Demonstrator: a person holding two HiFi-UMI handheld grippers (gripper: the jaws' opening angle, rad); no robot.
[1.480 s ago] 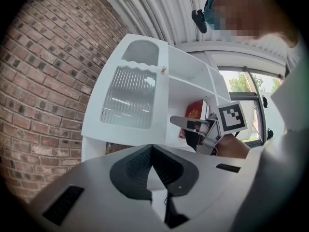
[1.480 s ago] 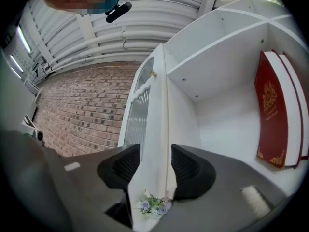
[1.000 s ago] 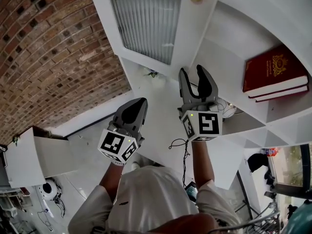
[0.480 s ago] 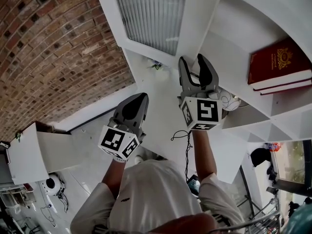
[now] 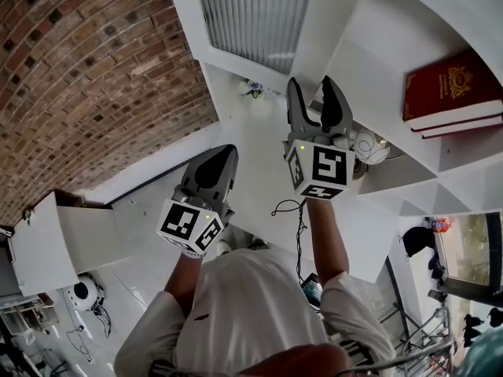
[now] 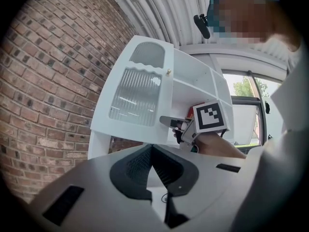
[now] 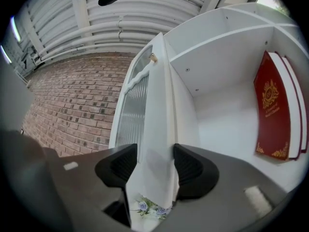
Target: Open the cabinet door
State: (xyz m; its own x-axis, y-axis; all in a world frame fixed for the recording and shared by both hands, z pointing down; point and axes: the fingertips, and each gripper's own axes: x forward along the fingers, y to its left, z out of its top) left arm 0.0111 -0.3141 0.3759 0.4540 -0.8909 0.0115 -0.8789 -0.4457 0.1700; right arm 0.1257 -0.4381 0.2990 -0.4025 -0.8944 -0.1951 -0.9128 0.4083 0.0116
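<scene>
Figure: release of the opened door. The white-framed cabinet door with a ribbed glass pane (image 5: 259,14) stood swung wide at the far left of the white shelved cabinet (image 5: 377,45), near the red brick wall (image 5: 94,77), and its free edge ran edge-on between the jaws of the right gripper (image 5: 311,93). Those jaws had just been opening and stood wide, one pad on either side of the edge with no evident pressure on it. The opening itself was judged nearly complete and the step in hand to be letting go. To do this well, the jaws should remain spread and the gripper should draw straight back toward the person along the plane of the door, so that neither pad drags the panel shut or knocks the small brass knob (image 7: 153,58) higher up. The right forearm (image 5: 326,242) reached out extended, with the gripper roughly level. The left gripper (image 5: 220,163) hung nearer and to the left, its jaws pressed together on nothing. A dark red book with gold ornament (image 5: 452,85) stood on the far right shelf.
</scene>
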